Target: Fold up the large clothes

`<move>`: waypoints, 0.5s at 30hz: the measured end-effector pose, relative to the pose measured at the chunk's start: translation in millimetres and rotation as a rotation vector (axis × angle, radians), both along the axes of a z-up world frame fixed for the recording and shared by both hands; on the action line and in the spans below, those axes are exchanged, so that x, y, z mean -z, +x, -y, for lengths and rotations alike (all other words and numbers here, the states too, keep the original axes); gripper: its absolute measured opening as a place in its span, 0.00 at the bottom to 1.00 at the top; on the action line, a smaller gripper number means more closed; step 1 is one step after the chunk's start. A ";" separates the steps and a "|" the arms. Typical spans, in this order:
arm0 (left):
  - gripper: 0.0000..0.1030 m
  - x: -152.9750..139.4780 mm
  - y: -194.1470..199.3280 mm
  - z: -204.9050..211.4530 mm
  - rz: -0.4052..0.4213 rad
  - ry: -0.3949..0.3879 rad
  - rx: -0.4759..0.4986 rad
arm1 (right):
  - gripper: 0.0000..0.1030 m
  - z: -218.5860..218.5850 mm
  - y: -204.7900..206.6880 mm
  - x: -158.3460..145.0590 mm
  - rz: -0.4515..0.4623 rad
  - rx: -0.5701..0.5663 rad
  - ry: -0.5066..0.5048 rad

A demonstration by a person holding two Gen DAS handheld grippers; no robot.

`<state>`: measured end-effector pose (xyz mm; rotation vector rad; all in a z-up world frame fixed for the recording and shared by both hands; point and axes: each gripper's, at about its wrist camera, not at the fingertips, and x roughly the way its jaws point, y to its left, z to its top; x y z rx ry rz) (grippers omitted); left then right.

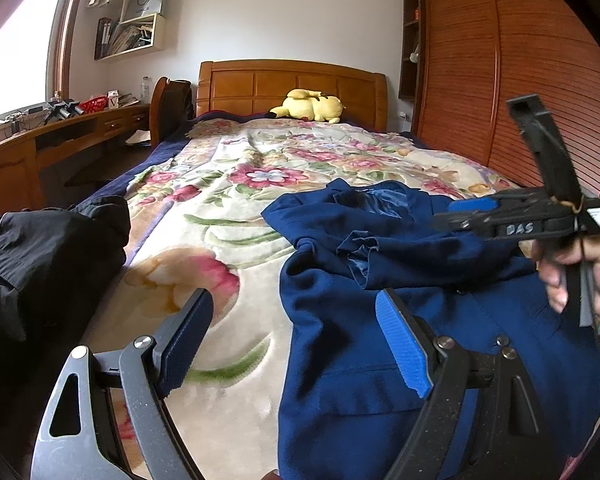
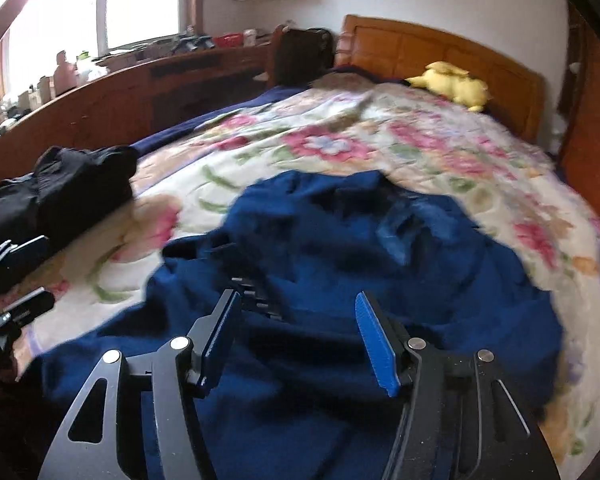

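A large dark blue jacket [image 1: 380, 280] lies crumpled on the floral bedspread [image 1: 228, 200], its lighter lining showing near the collar. My left gripper [image 1: 296, 328] is open and empty, hovering above the jacket's left edge. My right gripper [image 2: 296, 336] is open and empty above the middle of the jacket [image 2: 340, 248]. The right gripper also shows in the left wrist view [image 1: 456, 214], held in a hand at the right, over the jacket. The left gripper's fingers [image 2: 24, 256] show at the left edge of the right wrist view.
A black garment [image 1: 40, 264] is heaped at the bed's left edge, also in the right wrist view [image 2: 68, 188]. A yellow plush toy [image 1: 312, 106] lies by the wooden headboard [image 1: 292, 84]. A wooden desk [image 1: 40, 148] runs along the left; a wardrobe [image 1: 520, 80] stands at the right.
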<state>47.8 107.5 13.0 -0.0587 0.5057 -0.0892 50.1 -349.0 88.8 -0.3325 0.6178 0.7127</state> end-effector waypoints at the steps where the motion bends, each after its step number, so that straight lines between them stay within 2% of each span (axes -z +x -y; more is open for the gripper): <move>1: 0.82 0.3 -0.3 -1.2 -0.001 -0.001 -0.001 | 0.60 -8.9 1.2 3.3 -0.010 -0.016 0.001; 6: 0.82 1.4 -0.5 -7.6 -0.004 -0.006 -0.012 | 0.60 -47.0 -0.6 23.6 -0.043 -0.094 -0.052; 7: 0.82 1.5 -0.5 -8.4 -0.004 -0.006 -0.014 | 0.57 -52.8 4.1 30.1 -0.040 -0.099 -0.076; 8: 0.82 1.5 -0.5 -8.9 -0.004 -0.006 -0.015 | 0.35 -58.1 6.0 35.7 -0.032 -0.099 -0.100; 10: 0.82 1.7 -1.0 -10.4 -0.003 -0.007 -0.017 | 0.10 -62.5 10.4 43.5 -0.027 -0.090 -0.120; 11: 0.82 1.6 -1.3 -10.5 -0.002 -0.007 -0.016 | 0.06 -62.0 11.2 44.9 -0.014 -0.086 -0.114; 15: 0.82 -0.4 -3.6 -12.7 0.005 -0.011 -0.017 | 0.04 -39.2 -8.6 38.4 0.025 -0.099 -0.032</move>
